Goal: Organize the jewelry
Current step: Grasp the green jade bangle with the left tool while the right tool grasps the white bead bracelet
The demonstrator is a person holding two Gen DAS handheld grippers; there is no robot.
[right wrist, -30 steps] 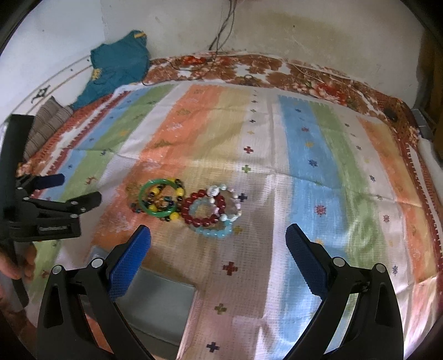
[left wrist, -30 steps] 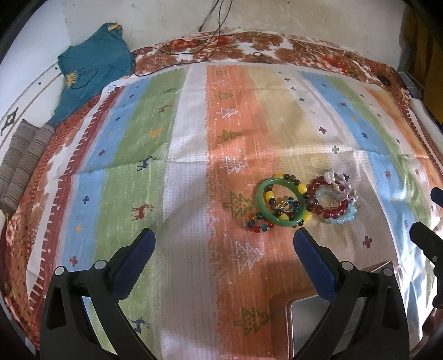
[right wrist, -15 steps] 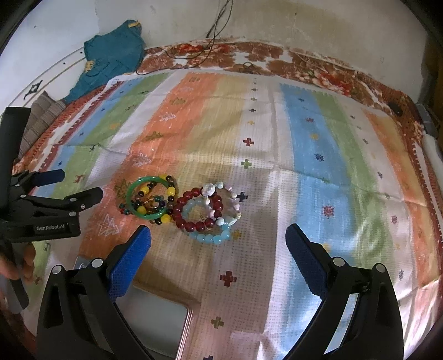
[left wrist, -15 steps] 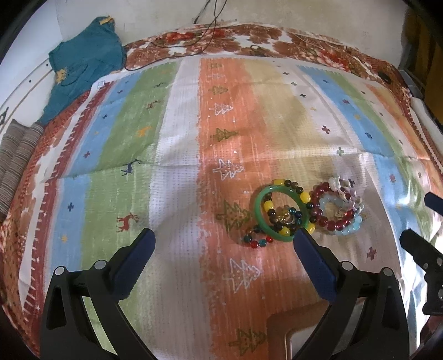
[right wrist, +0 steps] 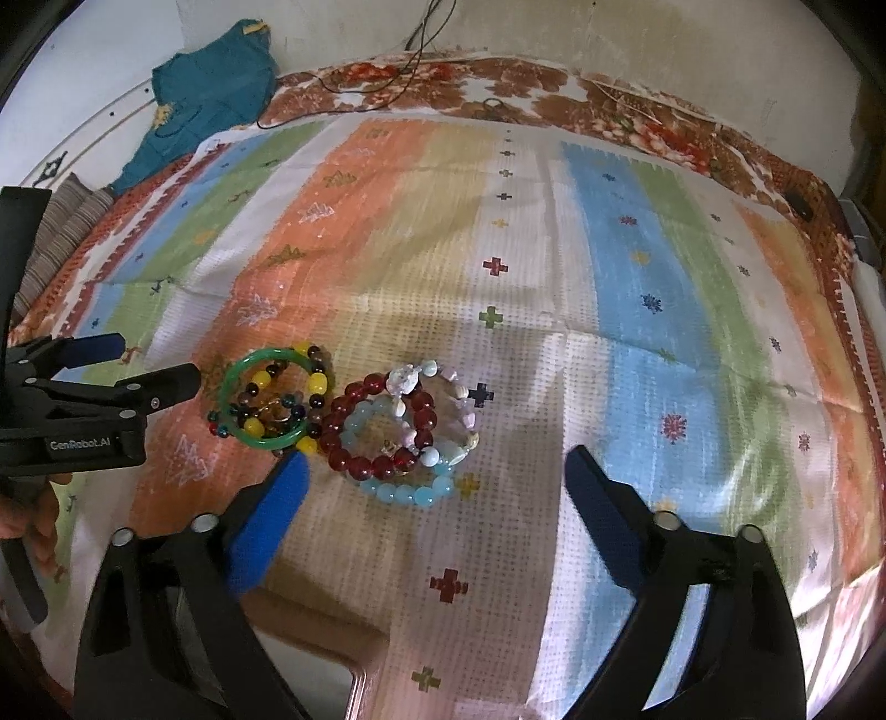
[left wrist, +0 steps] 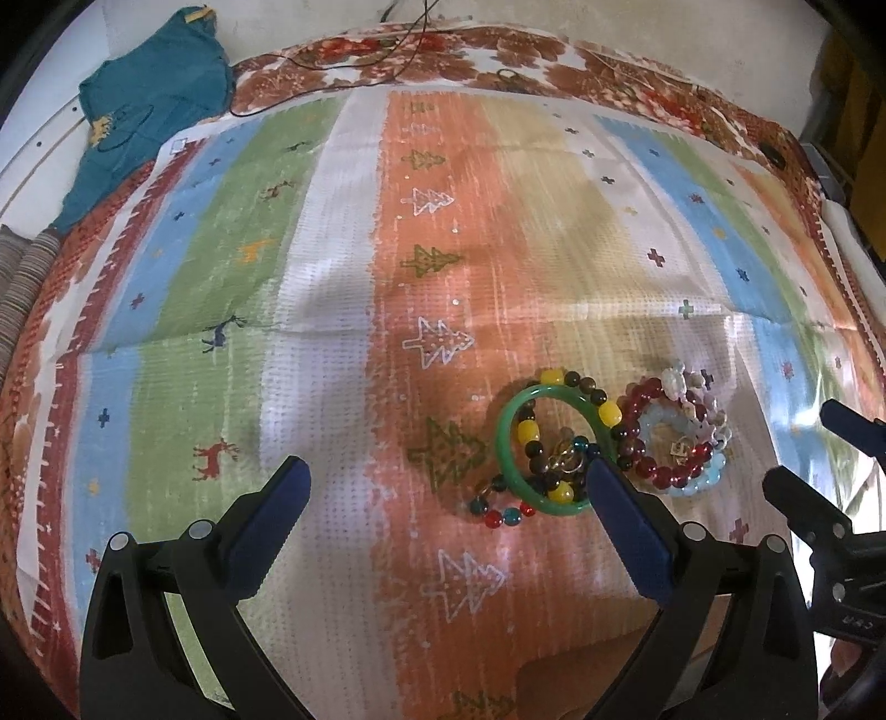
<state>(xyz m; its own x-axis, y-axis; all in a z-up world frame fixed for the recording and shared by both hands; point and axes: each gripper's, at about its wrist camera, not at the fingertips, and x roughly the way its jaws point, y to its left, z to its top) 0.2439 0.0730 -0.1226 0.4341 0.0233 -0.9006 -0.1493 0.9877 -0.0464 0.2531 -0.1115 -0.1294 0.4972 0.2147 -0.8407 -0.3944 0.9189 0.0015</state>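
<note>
A pile of bracelets lies on the striped cloth (left wrist: 443, 249). It holds a green bangle (left wrist: 501, 443) (right wrist: 266, 441), a yellow and dark bead bracelet (left wrist: 554, 376), a dark red bead bracelet (left wrist: 645, 390) (right wrist: 354, 462), a light blue one (right wrist: 404, 493) and a small red and teal one (left wrist: 501, 515). My left gripper (left wrist: 446, 471) (right wrist: 144, 363) is open with nothing between its fingers; its right fingertip overlaps the bangle's edge. My right gripper (right wrist: 437, 465) (left wrist: 808, 448) hovers over the red and blue bracelets. Its jaws are closing and the pads touch nothing.
A brown-rimmed box (right wrist: 332, 626) (left wrist: 554, 670) sits at the near edge under both grippers. A teal garment (left wrist: 149, 105) and a striped cushion (left wrist: 22, 266) lie at the far left. A black cable (left wrist: 410, 33) runs along the back wall. A hand (right wrist: 33, 520) holds the left gripper.
Both grippers have come forward and lower toward the bracelet pile, which now looks larger and nearer. The right gripper's fingers stand slightly closer together.
</note>
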